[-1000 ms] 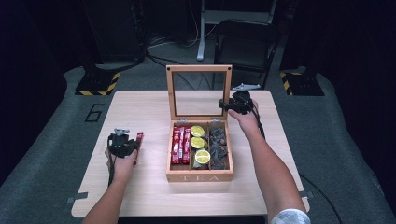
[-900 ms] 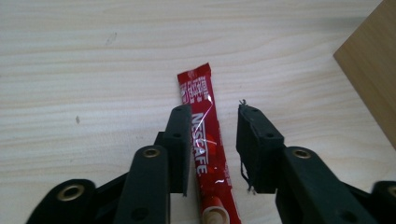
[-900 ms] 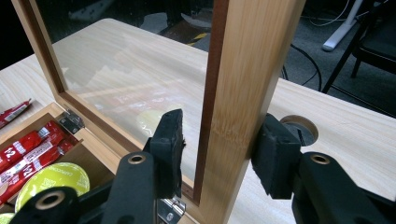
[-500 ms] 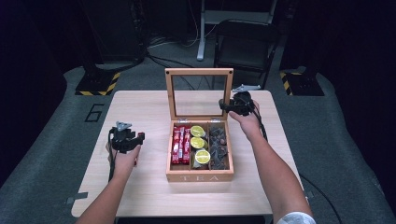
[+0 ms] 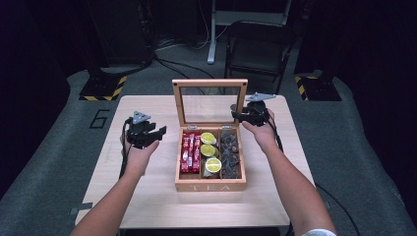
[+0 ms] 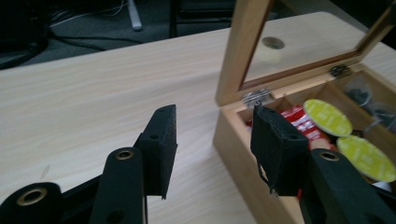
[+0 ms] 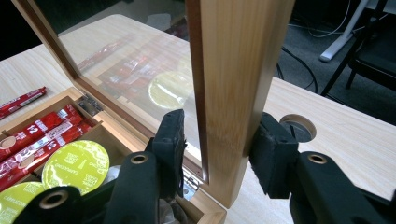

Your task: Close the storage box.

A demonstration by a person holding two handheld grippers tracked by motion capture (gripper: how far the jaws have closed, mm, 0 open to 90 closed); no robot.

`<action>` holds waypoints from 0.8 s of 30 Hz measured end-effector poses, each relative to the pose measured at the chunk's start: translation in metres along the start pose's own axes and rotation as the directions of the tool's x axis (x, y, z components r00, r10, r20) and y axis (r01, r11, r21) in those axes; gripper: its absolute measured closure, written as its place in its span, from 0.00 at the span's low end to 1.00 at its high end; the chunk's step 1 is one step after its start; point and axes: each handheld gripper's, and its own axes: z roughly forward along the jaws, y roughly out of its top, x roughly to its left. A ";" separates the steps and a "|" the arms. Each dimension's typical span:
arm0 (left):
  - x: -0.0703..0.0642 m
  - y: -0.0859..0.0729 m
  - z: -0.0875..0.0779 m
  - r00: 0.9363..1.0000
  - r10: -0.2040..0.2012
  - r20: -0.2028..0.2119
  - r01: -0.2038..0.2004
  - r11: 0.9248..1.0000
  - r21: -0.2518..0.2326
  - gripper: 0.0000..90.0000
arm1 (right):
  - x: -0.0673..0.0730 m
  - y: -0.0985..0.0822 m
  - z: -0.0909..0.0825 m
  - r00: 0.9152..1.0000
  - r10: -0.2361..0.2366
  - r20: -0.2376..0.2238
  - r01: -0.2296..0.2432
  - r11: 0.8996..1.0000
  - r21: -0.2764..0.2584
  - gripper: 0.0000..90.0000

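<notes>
A wooden tea box (image 5: 210,186) stands mid-table with its glass lid (image 5: 209,105) upright. Inside lie red stick packets (image 5: 190,150), yellow-green capsules (image 5: 209,150) and dark tea bags (image 5: 230,150). My right gripper (image 5: 238,114) is shut on the lid's right frame; in the right gripper view (image 7: 222,135) the pads sit on either side of the wooden post (image 7: 229,93). Left of the box, my left gripper (image 5: 153,135) hovers above the table. Its jaws (image 6: 215,116) have just been opening and nothing is between them. One red packet (image 7: 21,100) lies on the table outside the box.
The pale wooden table (image 5: 147,196) has bare room left of and in front of the box. A round cable hole (image 7: 296,128) sits near the right gripper. A dark chair (image 5: 258,49) and cables are behind the table.
My left gripper has lifted off the table, shifted slightly toward the box, and spread its jaws. The right gripper has stayed on the lid frame.
</notes>
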 end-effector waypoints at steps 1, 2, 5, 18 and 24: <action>-0.003 0.004 0.000 1.000 0.005 0.006 -0.005 1.000 -0.005 0.57 | 0.000 -0.001 -0.001 1.000 -0.001 -0.001 0.001 1.000 -0.002 0.64; -0.005 0.007 0.000 1.000 0.014 0.011 -0.014 1.000 -0.004 0.57 | 0.001 -0.001 -0.002 1.000 0.000 -0.002 0.000 1.000 -0.004 0.64; -0.011 0.017 0.000 0.999 0.036 0.018 -0.036 0.999 -0.011 0.56 | 0.003 -0.002 -0.004 1.000 -0.010 -0.006 0.010 1.000 -0.003 0.64; -0.029 0.055 -0.008 0.996 0.079 0.044 -0.075 0.994 -0.084 0.55 | 0.006 -0.006 -0.007 1.000 -0.025 -0.003 0.025 1.000 -0.018 0.63; -0.034 0.065 -0.010 0.994 0.087 0.060 -0.081 0.991 -0.106 0.55 | 0.008 -0.009 -0.009 1.000 -0.024 -0.006 0.024 0.999 -0.022 0.63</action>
